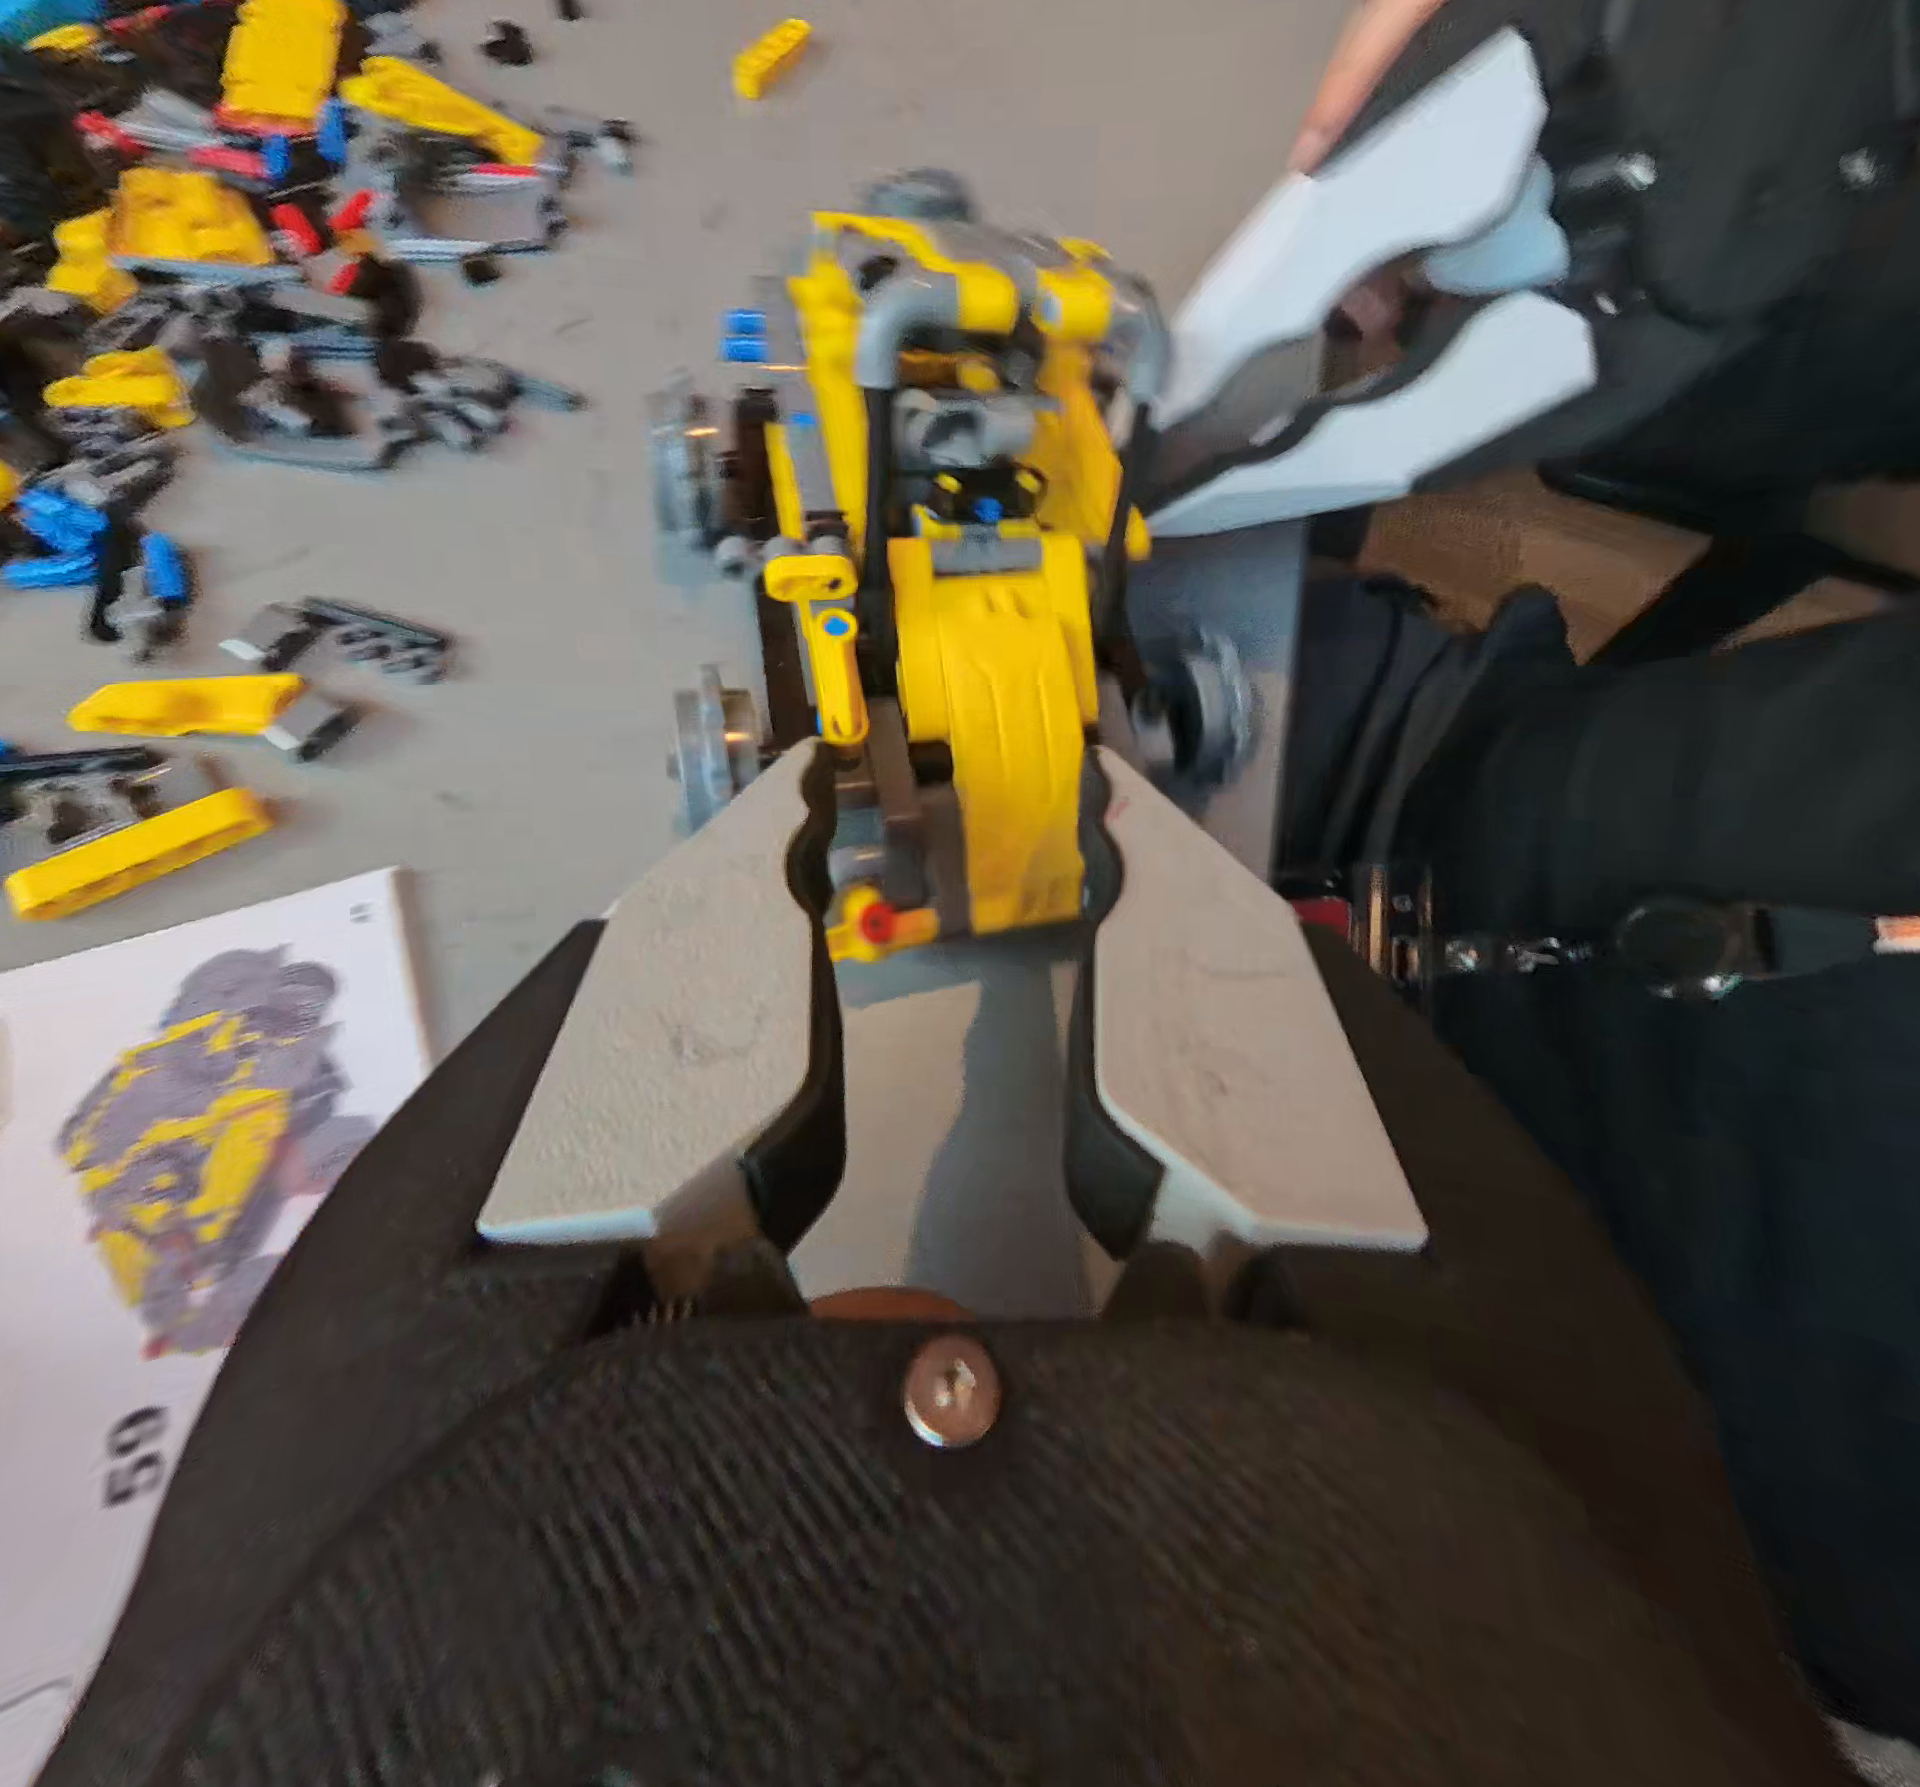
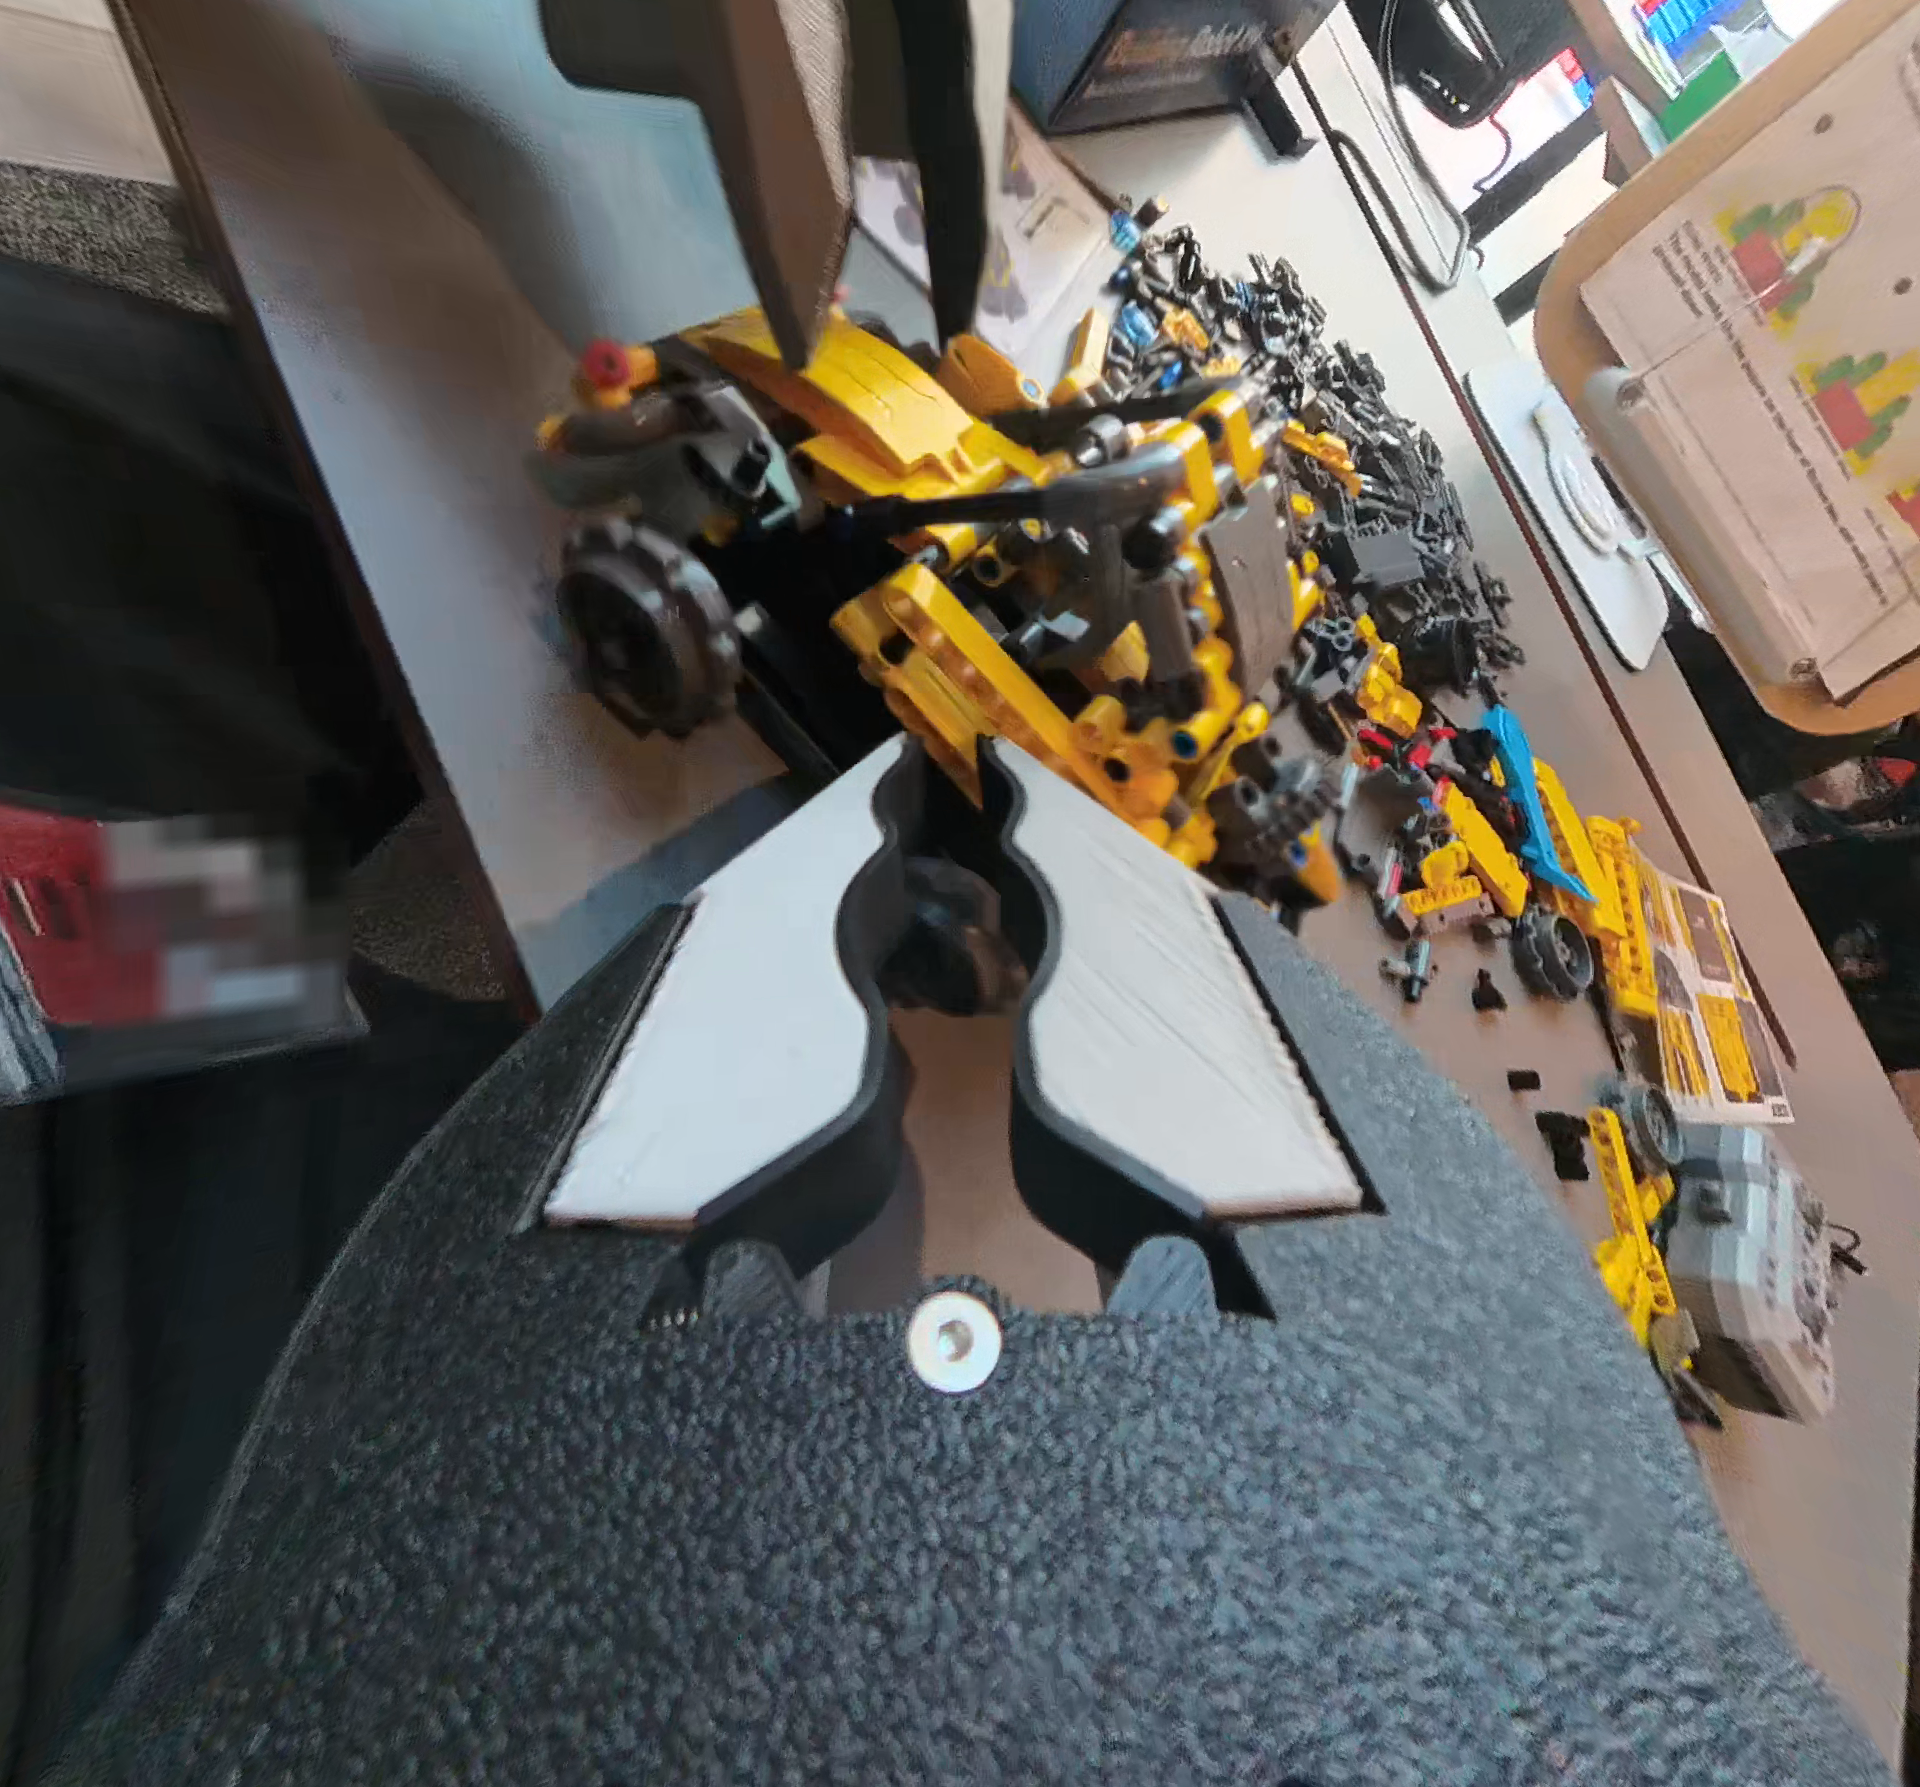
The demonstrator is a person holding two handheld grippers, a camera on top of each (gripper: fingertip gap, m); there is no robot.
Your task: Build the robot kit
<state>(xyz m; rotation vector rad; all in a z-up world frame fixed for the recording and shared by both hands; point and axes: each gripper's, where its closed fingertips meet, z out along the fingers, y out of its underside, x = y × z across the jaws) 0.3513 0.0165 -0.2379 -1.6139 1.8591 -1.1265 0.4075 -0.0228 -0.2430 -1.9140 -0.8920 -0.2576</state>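
The left tongs (image 1: 951, 802) sit closest, their grey fingers closed around the front end of the half-built yellow and grey plastic brick vehicle (image 1: 956, 511), gripping its curved yellow hood panel so the model is steadied from one end. The vehicle stands on the grey tabletop (image 1: 582, 532) right beside the tabletop's edge, one grey wheel (image 2: 649, 625) nearly at the drop, so there is little room on that side. The right tongs (image 2: 951, 761) come in at the vehicle's side, their jaws narrowed to a slim gap at a yellow beam; whether they pinch it I cannot tell. An open printed instruction booklet (image 1: 197, 1114) lies just beside the vehicle's front. Beyond the vehicle, a scatter of loose yellow, black and blue brick pieces (image 1: 249, 210) crowds the tabletop, leaving only a bare strip next to the vehicle for moving.
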